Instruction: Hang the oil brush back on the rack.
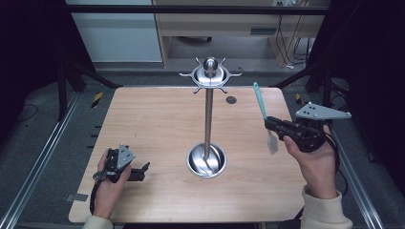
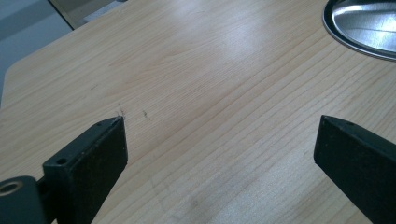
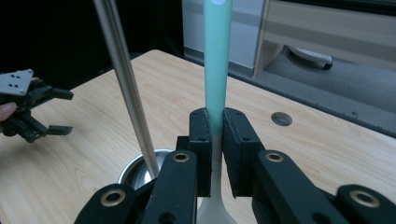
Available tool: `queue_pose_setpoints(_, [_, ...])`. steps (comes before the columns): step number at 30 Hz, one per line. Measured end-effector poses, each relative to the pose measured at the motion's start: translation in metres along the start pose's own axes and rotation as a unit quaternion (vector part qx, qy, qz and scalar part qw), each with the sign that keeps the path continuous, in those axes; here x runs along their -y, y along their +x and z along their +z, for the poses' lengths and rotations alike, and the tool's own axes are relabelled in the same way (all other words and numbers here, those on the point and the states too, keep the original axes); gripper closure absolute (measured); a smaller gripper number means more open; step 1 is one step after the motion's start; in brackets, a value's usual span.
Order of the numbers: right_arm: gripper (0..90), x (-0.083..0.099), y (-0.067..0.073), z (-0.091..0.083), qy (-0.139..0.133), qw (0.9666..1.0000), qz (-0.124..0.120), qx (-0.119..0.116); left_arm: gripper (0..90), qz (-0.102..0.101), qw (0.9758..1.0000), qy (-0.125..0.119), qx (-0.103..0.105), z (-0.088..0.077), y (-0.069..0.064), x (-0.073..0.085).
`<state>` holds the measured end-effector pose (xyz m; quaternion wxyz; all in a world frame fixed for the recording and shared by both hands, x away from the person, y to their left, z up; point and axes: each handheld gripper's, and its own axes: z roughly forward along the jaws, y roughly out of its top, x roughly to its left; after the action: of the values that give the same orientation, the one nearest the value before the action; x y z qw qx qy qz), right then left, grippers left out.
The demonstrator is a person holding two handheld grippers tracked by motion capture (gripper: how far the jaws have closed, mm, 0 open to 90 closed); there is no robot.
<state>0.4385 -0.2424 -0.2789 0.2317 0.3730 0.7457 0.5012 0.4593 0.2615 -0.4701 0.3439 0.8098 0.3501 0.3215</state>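
Note:
A steel utensil stand [image 1: 208, 114] rises from a round dished base [image 1: 206, 161] at the table's middle, with a ring of hooks [image 1: 210, 75] at its top. My right gripper [image 1: 272, 125] is held above the table's right side, shut on a spatula [image 1: 263, 114] with a teal handle and a pale translucent blade that hangs below the jaws. In the right gripper view the teal handle [image 3: 218, 60] stands up between the pads [image 3: 201, 135], and the stand's pole [image 3: 128, 88] runs to the left. My left gripper [image 1: 143, 171] rests open near the front left, nothing between its fingers [image 2: 100, 149].
The wooden table [image 1: 157, 119] has a small dark round hole [image 1: 231, 99] at the back right. Metal rails run along both sides of the table on the floor. A wooden cabinet [image 1: 239, 24] stands beyond the far edge. The stand's base [image 2: 364, 25] lies near the left gripper.

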Motion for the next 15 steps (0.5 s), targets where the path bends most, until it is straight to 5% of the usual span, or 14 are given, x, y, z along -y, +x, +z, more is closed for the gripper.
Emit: queue_pose_setpoints(15, [82.5,-0.012,0.019,-0.010,-0.029,0.9990,-0.028,-0.017,2.4,0.001,1.0000,-0.001,-0.001,0.000,0.000,0.000])
